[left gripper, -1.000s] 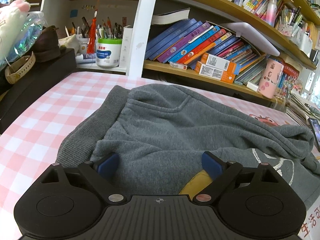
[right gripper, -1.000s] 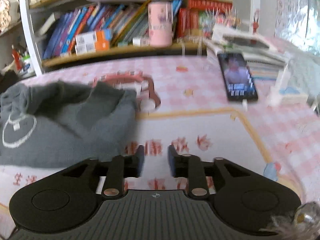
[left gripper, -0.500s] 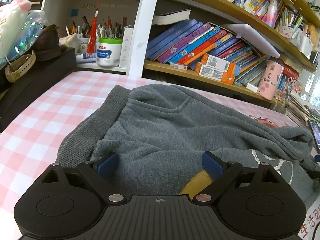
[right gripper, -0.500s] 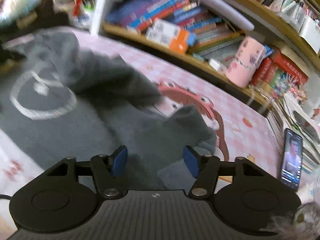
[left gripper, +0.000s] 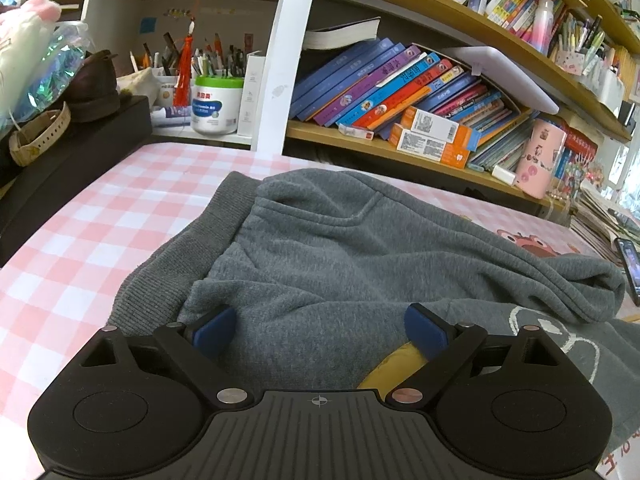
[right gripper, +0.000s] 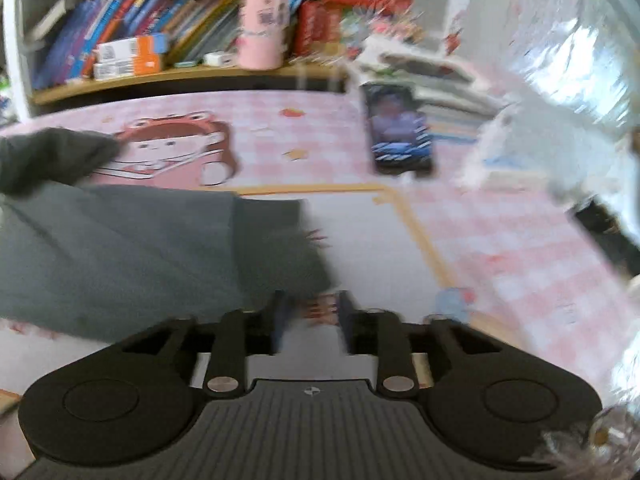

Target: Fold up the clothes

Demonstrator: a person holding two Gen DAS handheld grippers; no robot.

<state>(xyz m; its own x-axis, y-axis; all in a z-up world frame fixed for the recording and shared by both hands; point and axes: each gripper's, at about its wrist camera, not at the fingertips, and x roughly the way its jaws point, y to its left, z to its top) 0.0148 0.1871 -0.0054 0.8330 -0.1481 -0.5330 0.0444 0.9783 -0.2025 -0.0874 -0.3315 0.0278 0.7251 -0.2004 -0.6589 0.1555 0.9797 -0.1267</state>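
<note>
A grey sweatshirt (left gripper: 340,256) lies crumpled on the pink checked tablecloth (left gripper: 100,216), its ribbed hem toward the left. My left gripper (left gripper: 318,330) hovers low over its near part, open wide, with cloth below the blue pads but not pinched. A yellow piece (left gripper: 390,372) shows by the right finger. In the blurred right wrist view a grey sleeve (right gripper: 140,248) stretches flat to the right, its cuff (right gripper: 288,256) just ahead of my right gripper (right gripper: 312,312). Those jaws are closing, a narrow gap left, and only the table mat shows between them.
Bookshelves (left gripper: 400,92) with leaning books run along the table's back. A pink cup (right gripper: 260,32) stands on the shelf. A phone (right gripper: 400,128) lies on the cloth right of the sleeve. Dark boxes with clutter (left gripper: 60,140) sit at the left edge.
The right wrist view swung from above the bunched garment back to the right, where the sleeve now lies stretched flat. The right jaws stand narrower than half a second ago. The left gripper has not moved.
</note>
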